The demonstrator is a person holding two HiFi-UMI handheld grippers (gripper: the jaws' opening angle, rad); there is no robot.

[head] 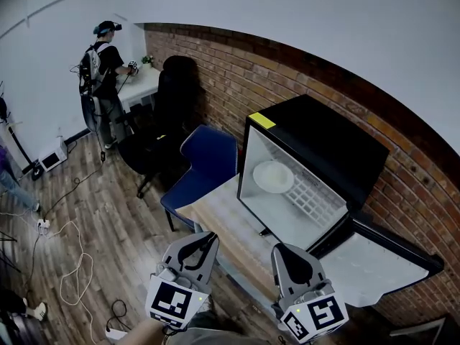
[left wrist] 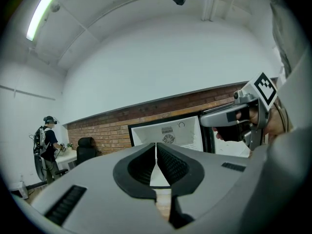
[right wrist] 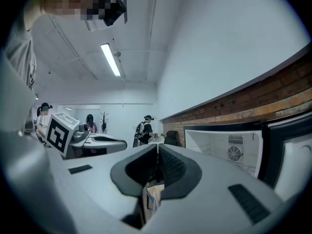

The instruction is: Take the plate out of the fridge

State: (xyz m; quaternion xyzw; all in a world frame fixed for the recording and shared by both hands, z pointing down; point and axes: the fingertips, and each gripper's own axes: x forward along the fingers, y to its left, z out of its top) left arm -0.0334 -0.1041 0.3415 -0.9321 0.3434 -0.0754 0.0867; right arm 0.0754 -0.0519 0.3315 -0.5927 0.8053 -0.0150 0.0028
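Note:
A white plate (head: pixel 273 176) lies on the wire shelf inside the black mini fridge (head: pixel 316 149), whose door (head: pixel 377 261) hangs wide open to the right. Both grippers are held low in front of the fridge, well short of the plate. My left gripper (head: pixel 213 237) is shut with nothing between its jaws, tips touching (left wrist: pixel 156 145). The right gripper (head: pixel 277 249) is likewise shut and empty (right wrist: pixel 158 147). The fridge interior (left wrist: pixel 170 133) shows in the left gripper view, and again (right wrist: pixel 234 150) in the right gripper view. The plate is hidden in both gripper views.
The fridge stands on a low wooden table (head: pixel 223 221) against a brick wall (head: pixel 237 77). A blue chair (head: pixel 205 167) and a black office chair (head: pixel 162 121) sit to the left. A person (head: pixel 104 70) stands at a white desk (head: pixel 140 85). Cables (head: pixel 72 272) trail over the wood floor.

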